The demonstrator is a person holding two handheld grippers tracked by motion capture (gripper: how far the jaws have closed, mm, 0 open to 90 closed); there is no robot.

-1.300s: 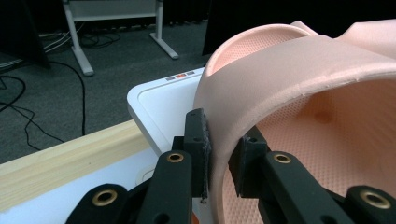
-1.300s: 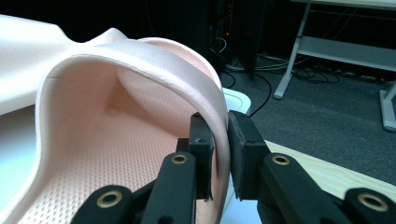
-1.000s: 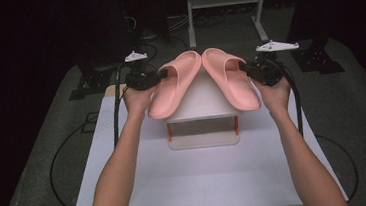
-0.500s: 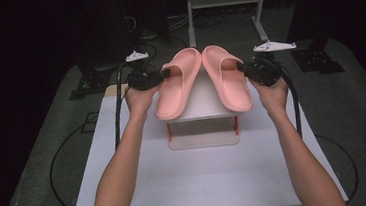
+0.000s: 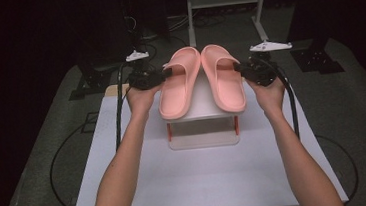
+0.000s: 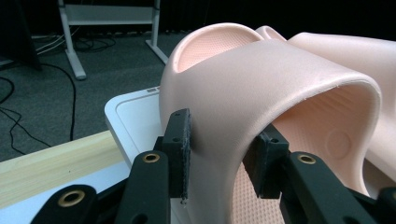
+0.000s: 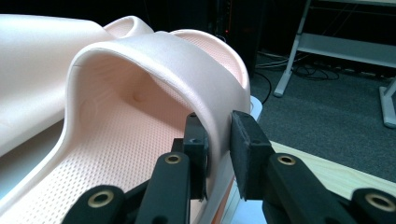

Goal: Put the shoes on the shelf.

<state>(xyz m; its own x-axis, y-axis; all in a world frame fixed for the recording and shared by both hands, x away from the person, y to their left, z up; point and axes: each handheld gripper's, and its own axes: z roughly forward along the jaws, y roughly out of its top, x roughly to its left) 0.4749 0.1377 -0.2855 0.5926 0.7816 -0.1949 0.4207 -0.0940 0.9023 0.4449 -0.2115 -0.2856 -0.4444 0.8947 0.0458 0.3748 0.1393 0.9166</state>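
No lettering, brand mark, number or sign is showing legibly anywhere, neither on the two pink slippers nor on the white stand that is carrying them, nor on the desk beneath.

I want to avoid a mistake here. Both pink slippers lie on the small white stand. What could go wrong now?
1. The left gripper, whose fingers have just been opening, still straddles the strap of the left slipper; pulling back carelessly could drag it off the white stand.
2. The right gripper holds the right slipper by its strap edge; a tug may shift it.
3. Both heels overhang the stand's front edge and might tip.
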